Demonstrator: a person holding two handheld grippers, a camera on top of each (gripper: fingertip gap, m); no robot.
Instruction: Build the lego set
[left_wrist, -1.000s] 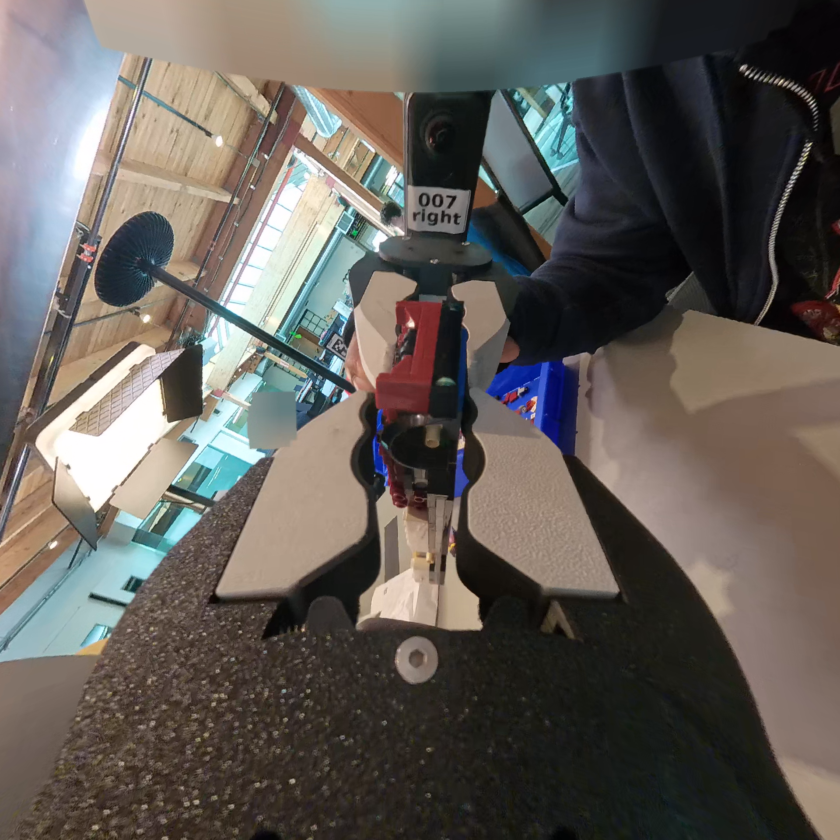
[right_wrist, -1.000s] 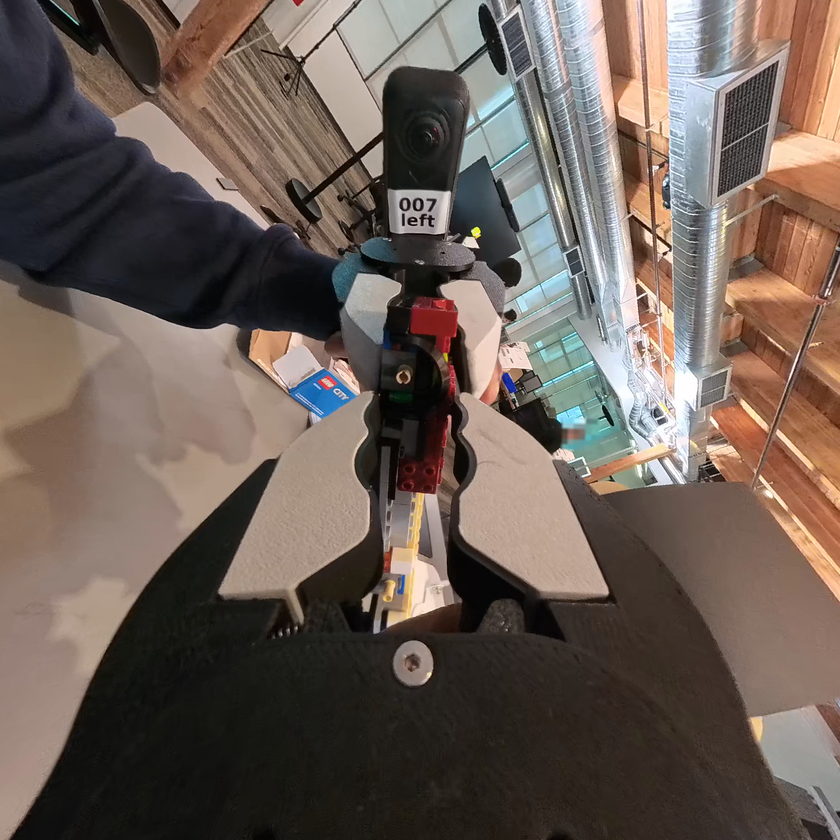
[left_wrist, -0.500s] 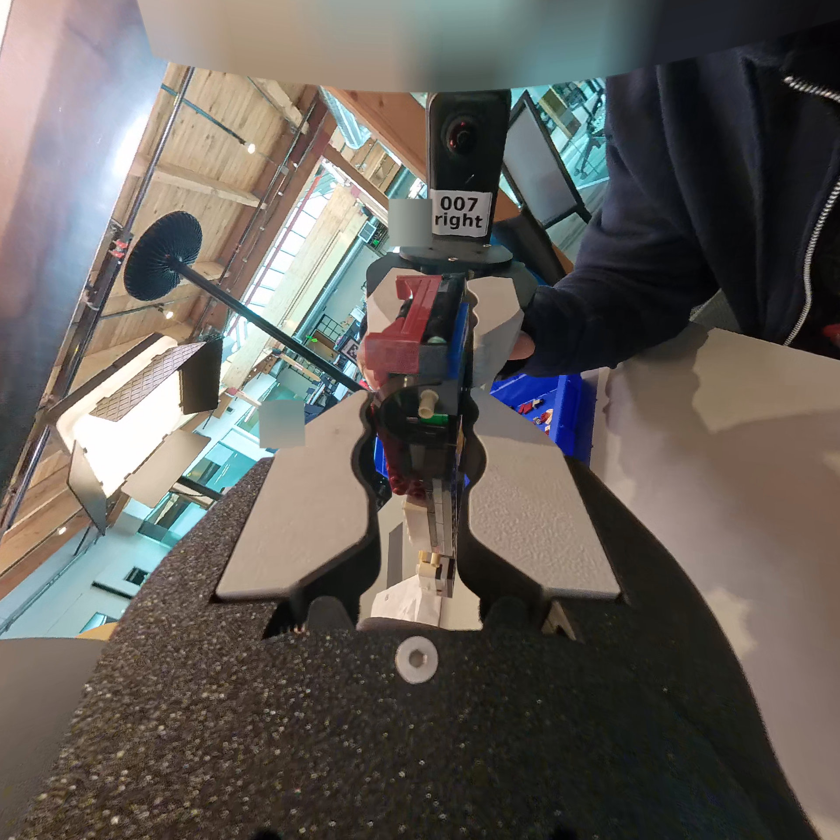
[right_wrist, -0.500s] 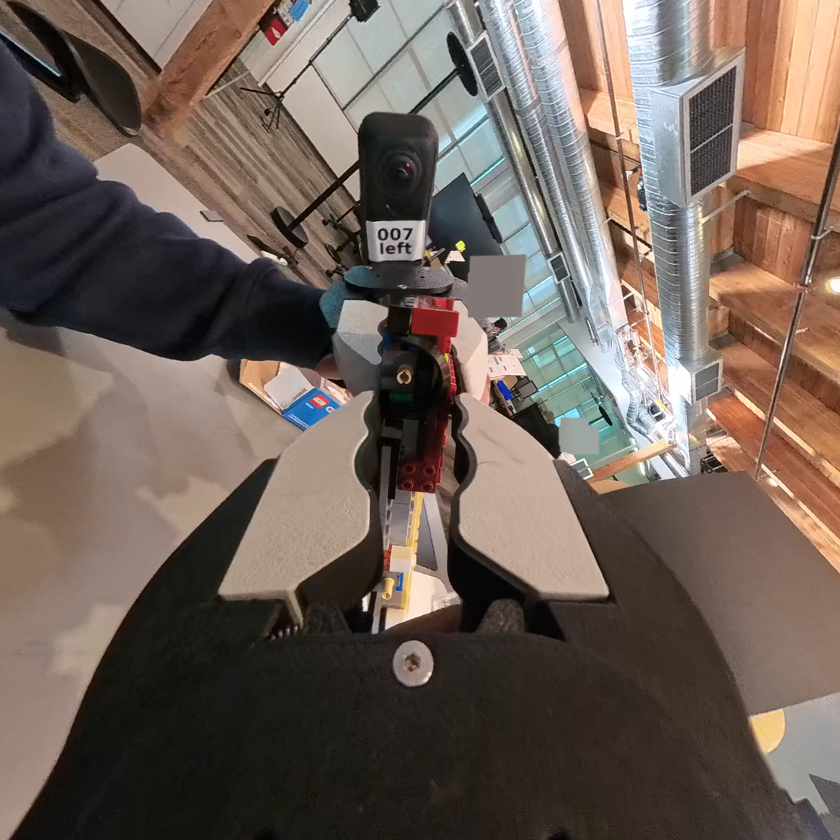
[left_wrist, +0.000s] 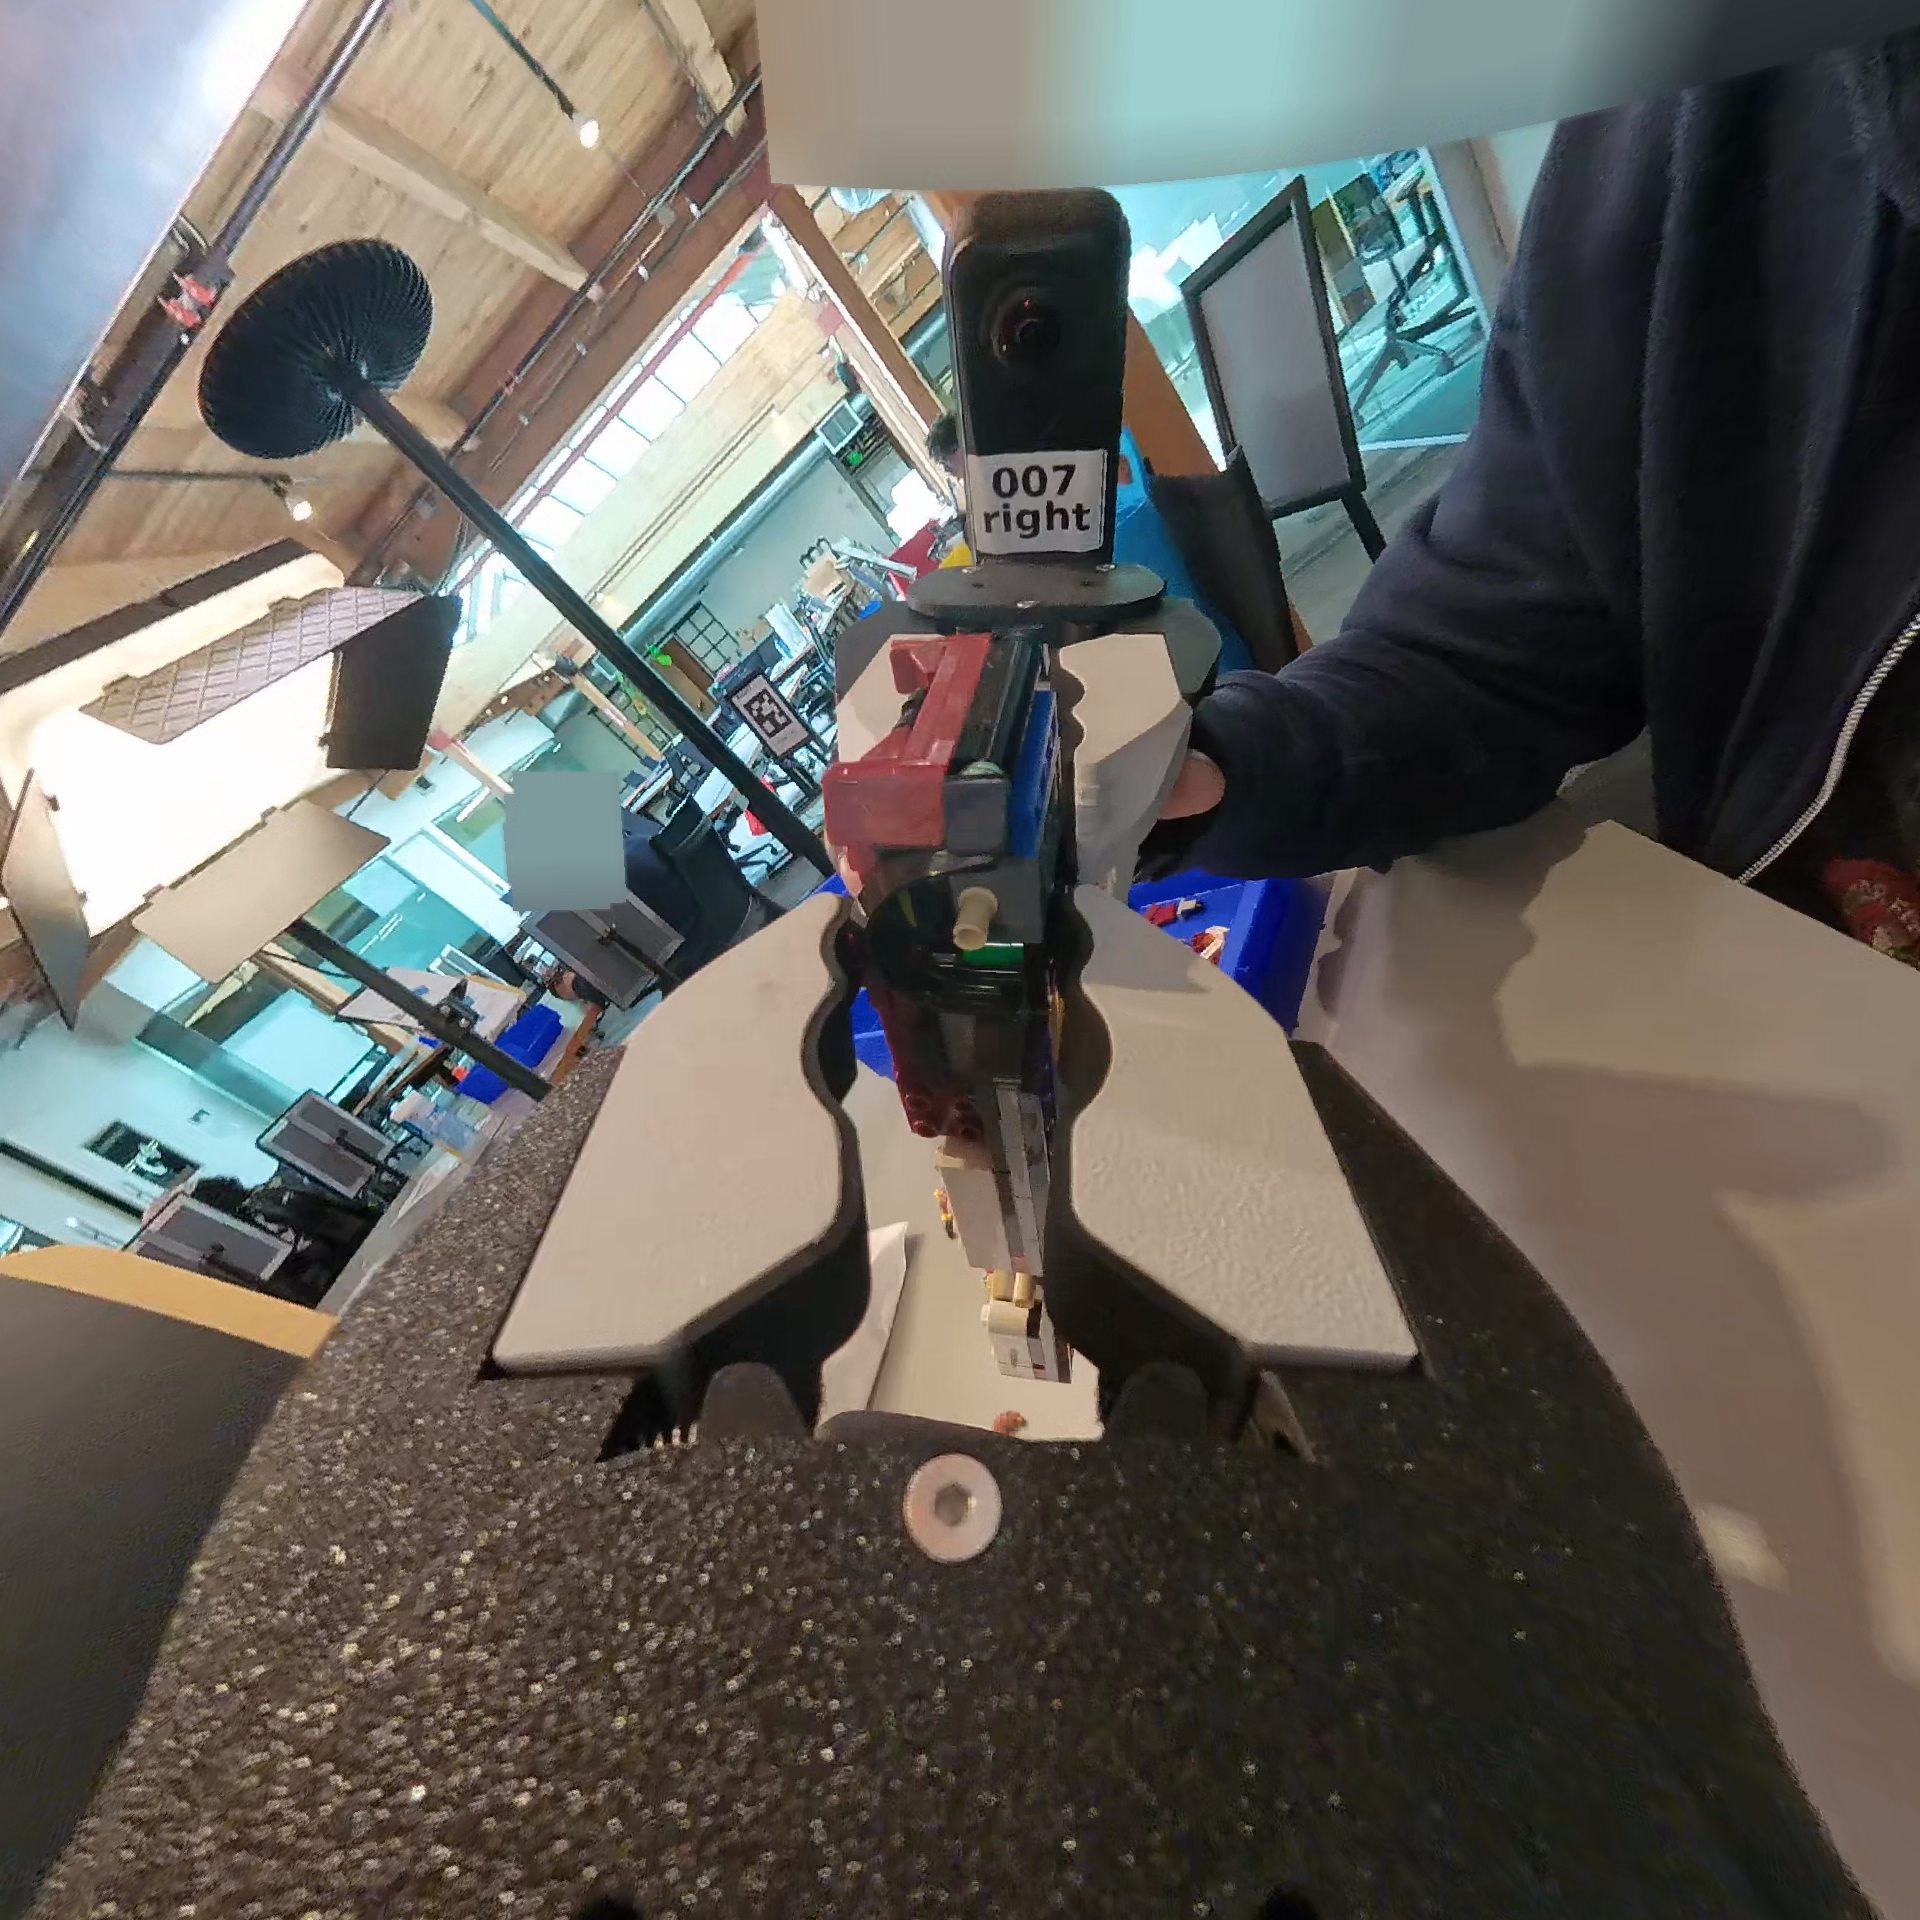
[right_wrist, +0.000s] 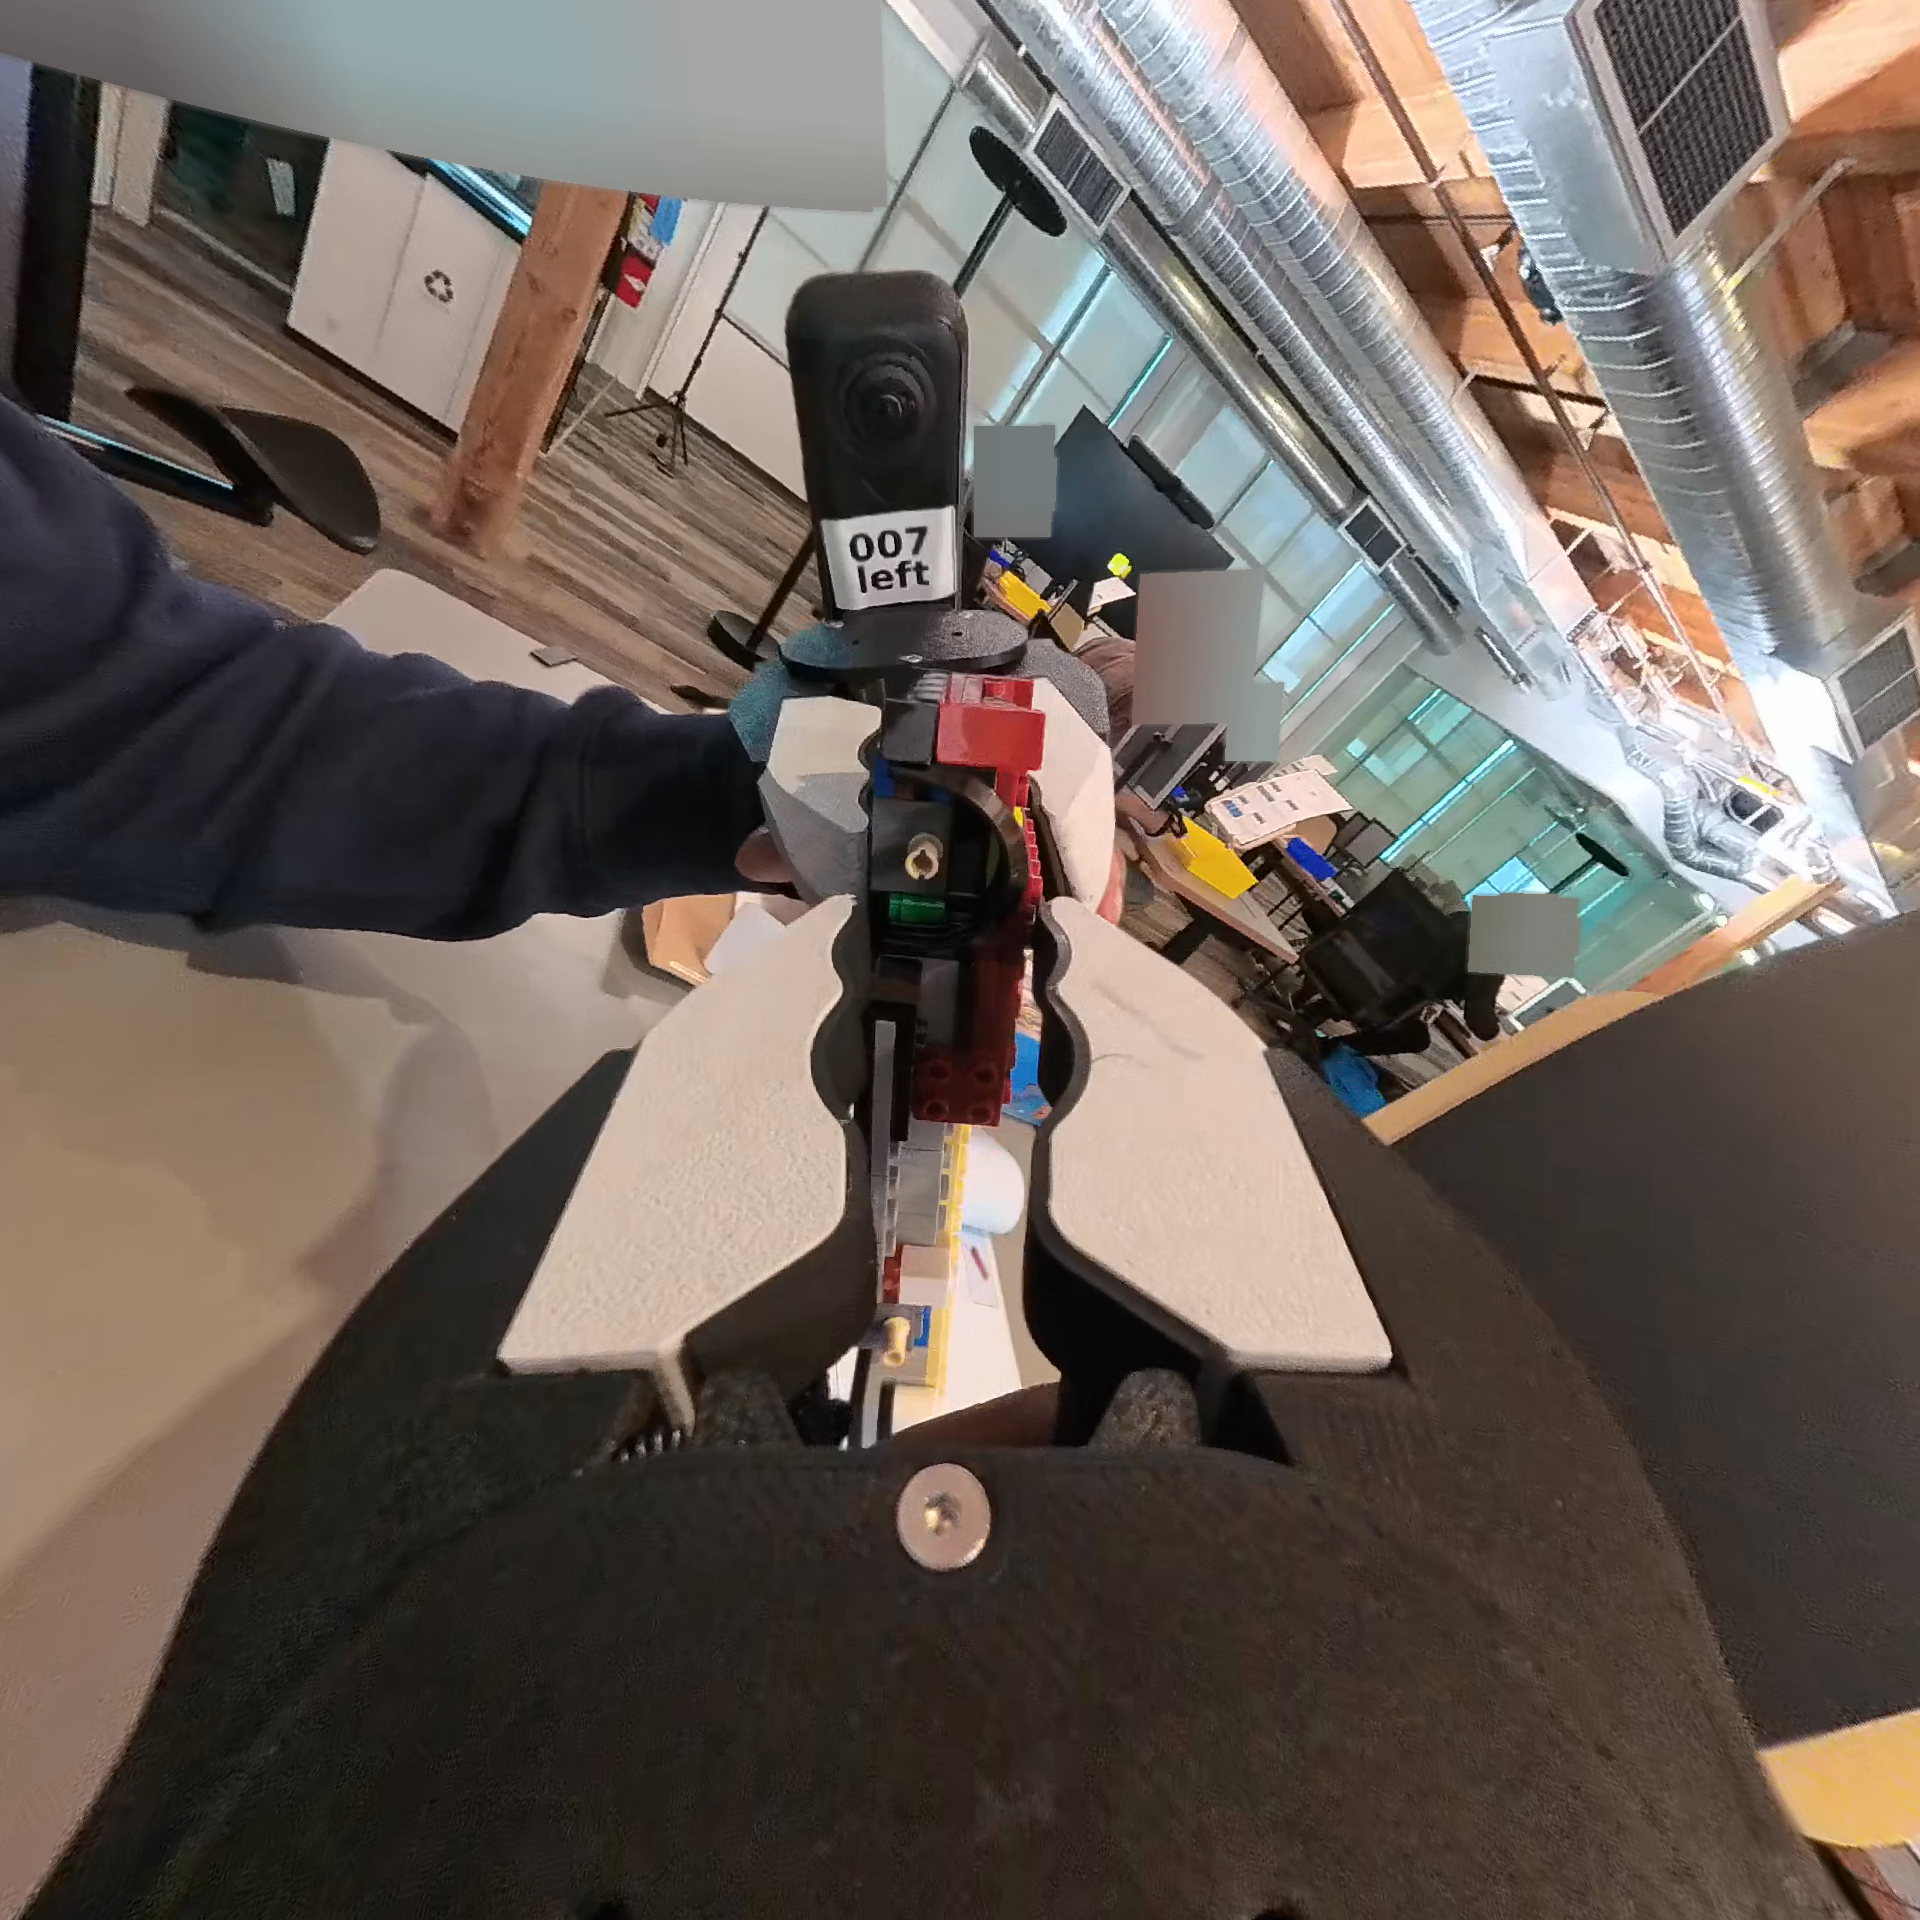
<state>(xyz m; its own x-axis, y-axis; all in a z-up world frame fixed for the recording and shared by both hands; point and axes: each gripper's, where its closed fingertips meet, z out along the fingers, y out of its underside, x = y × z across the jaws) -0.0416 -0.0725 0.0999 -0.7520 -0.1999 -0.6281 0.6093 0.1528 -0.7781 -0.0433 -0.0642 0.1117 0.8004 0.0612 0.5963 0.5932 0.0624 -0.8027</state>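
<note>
A long toy-brick assembly (left_wrist: 966, 935) of red, black, blue and grey pieces, with a tan axle pin on its side, hangs in mid-air between your two tools, above the pale worktop (left_wrist: 1621, 1039). Your left gripper (left_wrist: 961, 940) clenches one end of it in its grey fingers (left_wrist: 727, 1091); your right gripper (right_wrist: 951, 935) clenches the other end, facing it. A blue bin (left_wrist: 1236, 935) of loose bricks sits on the worktop just behind, beside your dark sleeve (left_wrist: 1455, 675).
</note>
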